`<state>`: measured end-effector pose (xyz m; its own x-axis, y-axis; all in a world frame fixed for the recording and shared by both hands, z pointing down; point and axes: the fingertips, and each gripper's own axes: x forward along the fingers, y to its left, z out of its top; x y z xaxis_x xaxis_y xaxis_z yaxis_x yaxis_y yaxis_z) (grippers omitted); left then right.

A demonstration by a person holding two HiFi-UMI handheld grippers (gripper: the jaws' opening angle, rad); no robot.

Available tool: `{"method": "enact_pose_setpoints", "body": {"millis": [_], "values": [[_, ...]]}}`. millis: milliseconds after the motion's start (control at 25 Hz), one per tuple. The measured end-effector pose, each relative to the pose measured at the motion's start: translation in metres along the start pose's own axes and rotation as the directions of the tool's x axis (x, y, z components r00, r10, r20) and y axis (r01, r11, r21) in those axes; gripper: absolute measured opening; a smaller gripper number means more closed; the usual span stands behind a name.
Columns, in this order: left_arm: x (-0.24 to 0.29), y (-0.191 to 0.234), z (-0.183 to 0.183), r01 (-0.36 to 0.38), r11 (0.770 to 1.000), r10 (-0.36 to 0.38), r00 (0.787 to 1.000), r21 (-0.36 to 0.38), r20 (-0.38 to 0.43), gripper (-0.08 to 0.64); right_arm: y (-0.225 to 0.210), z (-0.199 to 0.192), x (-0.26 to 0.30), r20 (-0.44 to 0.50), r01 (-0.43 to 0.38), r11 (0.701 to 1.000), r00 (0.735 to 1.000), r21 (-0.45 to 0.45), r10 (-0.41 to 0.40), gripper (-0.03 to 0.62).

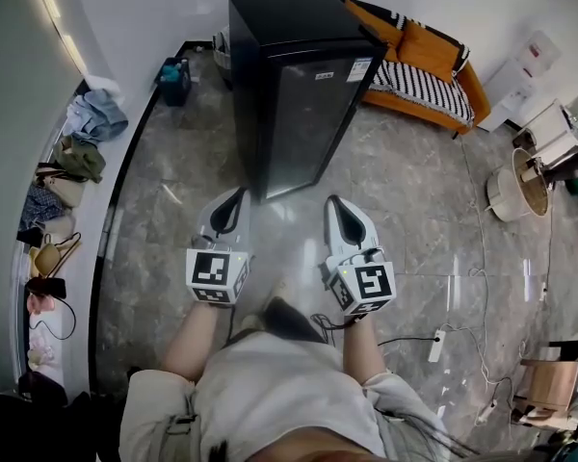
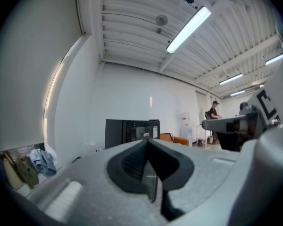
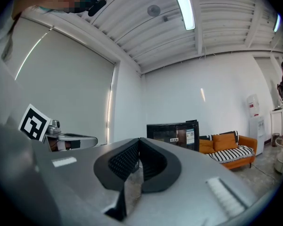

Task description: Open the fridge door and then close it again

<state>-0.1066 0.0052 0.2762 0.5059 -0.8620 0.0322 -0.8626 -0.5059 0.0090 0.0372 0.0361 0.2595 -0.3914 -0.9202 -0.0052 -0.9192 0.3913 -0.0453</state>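
A black fridge (image 1: 294, 75) with a dark glass door stands on the marble floor ahead of me, its door closed. It also shows small and distant in the left gripper view (image 2: 132, 131) and the right gripper view (image 3: 174, 133). My left gripper (image 1: 239, 195) is held out level short of the fridge's front corner, its jaws shut with nothing between them (image 2: 147, 140). My right gripper (image 1: 333, 203) is beside it at the same distance, also shut and empty (image 3: 140, 139). Neither gripper touches the fridge.
An orange sofa (image 1: 424, 65) with a striped cushion stands right of the fridge. A power strip (image 1: 436, 345) and cords lie on the floor at right, near a round basket (image 1: 515, 186). Clothes (image 1: 87, 123) pile along the left wall. A person (image 2: 213, 114) stands far off.
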Motion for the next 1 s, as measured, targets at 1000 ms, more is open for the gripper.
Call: {"method": "enact_pose_setpoints", "body": {"millis": [1000], "values": [[-0.046,-0.018,0.021,0.050,0.999,-0.051,0.997,0.012,0.062,0.002,0.038,0.017,-0.034,0.011,0.012,0.999,1.000,-0.032,-0.012,0.003]]}}
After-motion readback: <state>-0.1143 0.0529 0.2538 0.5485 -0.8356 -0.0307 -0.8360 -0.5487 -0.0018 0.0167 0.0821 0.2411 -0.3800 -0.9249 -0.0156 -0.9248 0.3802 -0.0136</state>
